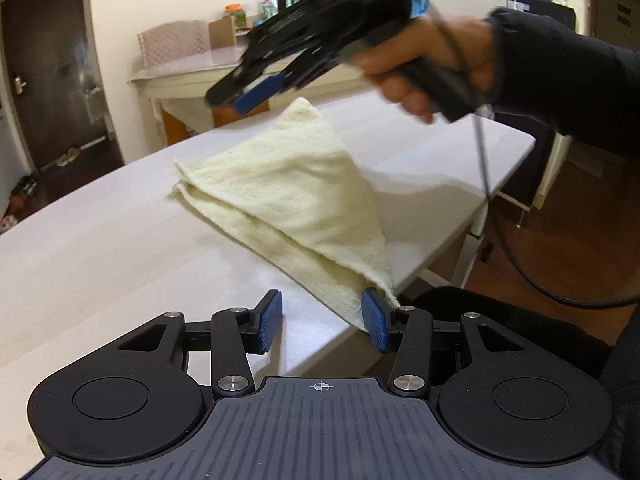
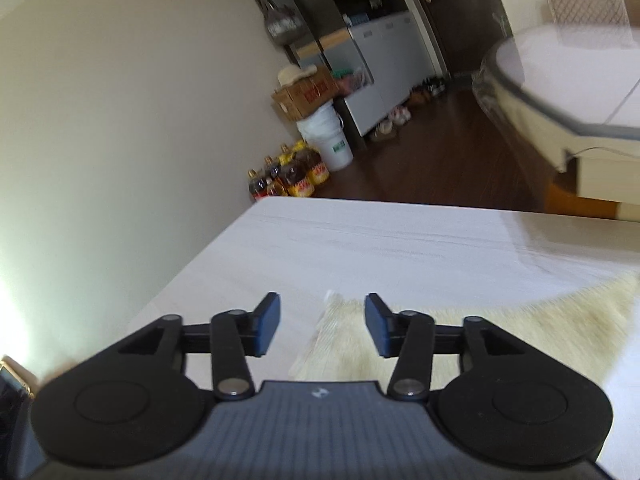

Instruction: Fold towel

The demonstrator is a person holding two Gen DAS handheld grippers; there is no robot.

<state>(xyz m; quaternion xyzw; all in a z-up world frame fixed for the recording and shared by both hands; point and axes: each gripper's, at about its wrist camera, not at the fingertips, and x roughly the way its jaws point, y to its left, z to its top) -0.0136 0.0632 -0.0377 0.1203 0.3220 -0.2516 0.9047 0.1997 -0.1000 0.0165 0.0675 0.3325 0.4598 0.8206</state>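
On the white table (image 1: 100, 240) lies a cream towel (image 1: 288, 184), folded into a triangle. Both hand-held grippers, left (image 1: 326, 322) and right (image 2: 322, 324), gape empty. Next likely needs gripping a corner for another fold.

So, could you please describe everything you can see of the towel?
The towel is pale cream terry cloth, fluffy and folded into a layered triangle. It lies on the white table, its near corner reaching the table's edge beside one finger of the open left tool. The open right tool hovers over its far corner, not gripping.
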